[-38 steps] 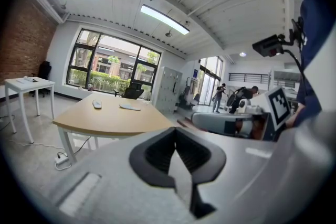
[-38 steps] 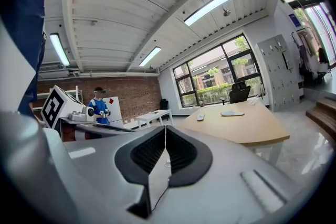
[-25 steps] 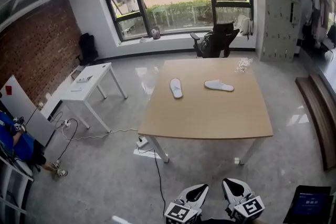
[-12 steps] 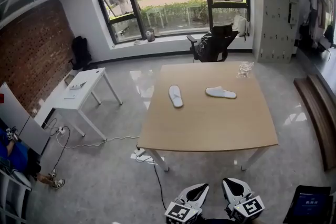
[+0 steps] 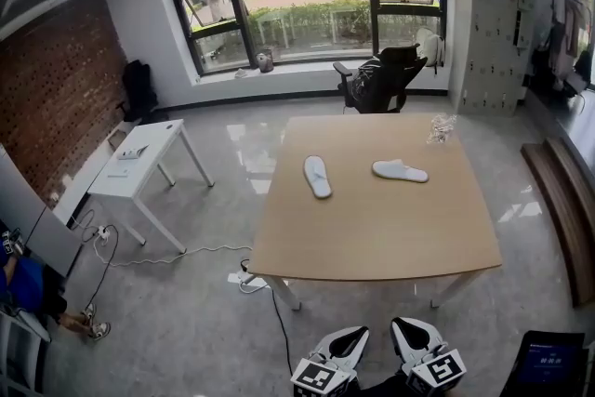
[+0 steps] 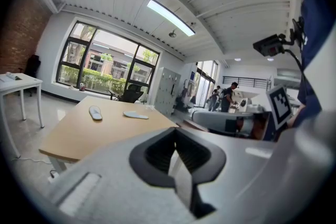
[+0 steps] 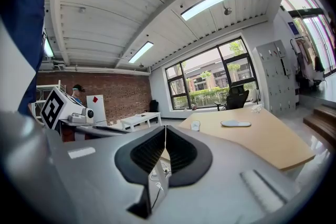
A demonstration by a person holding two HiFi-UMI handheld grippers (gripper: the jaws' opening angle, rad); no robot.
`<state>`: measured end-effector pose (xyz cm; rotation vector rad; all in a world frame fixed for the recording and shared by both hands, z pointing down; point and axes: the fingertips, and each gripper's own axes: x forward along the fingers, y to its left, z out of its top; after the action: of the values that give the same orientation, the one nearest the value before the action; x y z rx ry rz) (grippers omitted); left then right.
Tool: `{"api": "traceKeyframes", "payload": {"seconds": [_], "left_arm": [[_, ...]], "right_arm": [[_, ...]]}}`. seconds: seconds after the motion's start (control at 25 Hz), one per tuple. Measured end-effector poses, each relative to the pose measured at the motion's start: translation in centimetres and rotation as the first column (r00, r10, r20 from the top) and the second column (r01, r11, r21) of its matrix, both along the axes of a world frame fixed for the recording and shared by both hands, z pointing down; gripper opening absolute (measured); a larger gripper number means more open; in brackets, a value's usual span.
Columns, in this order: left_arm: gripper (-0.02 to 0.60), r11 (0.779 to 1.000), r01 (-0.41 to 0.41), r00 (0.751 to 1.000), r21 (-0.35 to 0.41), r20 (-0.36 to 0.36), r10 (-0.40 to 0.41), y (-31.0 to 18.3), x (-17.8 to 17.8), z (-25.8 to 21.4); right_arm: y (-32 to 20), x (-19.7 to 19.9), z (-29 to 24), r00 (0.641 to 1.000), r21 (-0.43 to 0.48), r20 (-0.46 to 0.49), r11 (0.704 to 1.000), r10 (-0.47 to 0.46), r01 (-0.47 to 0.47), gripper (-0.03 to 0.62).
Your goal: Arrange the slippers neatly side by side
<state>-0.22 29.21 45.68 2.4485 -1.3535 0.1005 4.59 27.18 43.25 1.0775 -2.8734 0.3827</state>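
The wooden counter (image 5: 372,237) sits a bit nearer and lower in the head view than a sec ago. The person is walking up to it but isn't there yet, so there's bare floor between them and its near edge. Task hasn't really started; this is just the approach.

Left tool (image 5: 351,337) and right tool (image 5: 407,330) are carried low at the bottom edge, as before. Both are pinched fully closed w/ nothing between the jaws, so they'll need to open before any pick-up.

Both slippers lie where they did, on the far half of the counter, well apart. They're white, flat and thin, prob. light and floppy. Left slipper (image 5: 317,176) runs roughly front-to-back, right slipper (image 5: 400,170) crosswise, approx. at a right angle to it. Can't tell which face is up.
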Motion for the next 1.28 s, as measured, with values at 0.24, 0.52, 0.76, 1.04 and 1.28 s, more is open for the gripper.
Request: {"api": "traceKeyframes", "payload": {"seconds": [0.24,0.52,0.76,1.04,1.28], "left_arm": [[0.004,1.0,-0.02,1.0,-0.014,-0.011,0.02,-0.1,-0.1,-0.2],[0.004,0.999,-0.014,1.0,-0.029,-0.013,0.014,-1.3,-1.4,0.6],[0.005,1.0,0.0,1.0,-0.023,0.007,0.0,-3.8,-2.3,0.6],[0.005,1.0,0.023,1.0,-0.02,0.018,-0.023,-7.7,-2.7,0.7],[0.005,0.999,0.036,0.999,-0.024,0.02,-0.035,-12.3,-2.3,0.8]], "right_arm": [[-0.1,0.0,-0.4,1.0,-0.013,0.002,0.999,0.031,-0.031,0.012],[-1.3,-1.1,0.3,1.0,-0.016,0.014,1.0,0.026,-0.025,0.012],[-4.0,-2.2,0.5,1.0,-0.017,0.024,1.0,0.011,-0.011,0.012],[-8.0,-2.7,0.6,0.999,-0.009,0.03,1.0,-0.014,0.014,0.012],[-12.7,-2.3,0.7,0.999,-0.017,0.03,1.0,-0.026,0.027,0.012]]}}
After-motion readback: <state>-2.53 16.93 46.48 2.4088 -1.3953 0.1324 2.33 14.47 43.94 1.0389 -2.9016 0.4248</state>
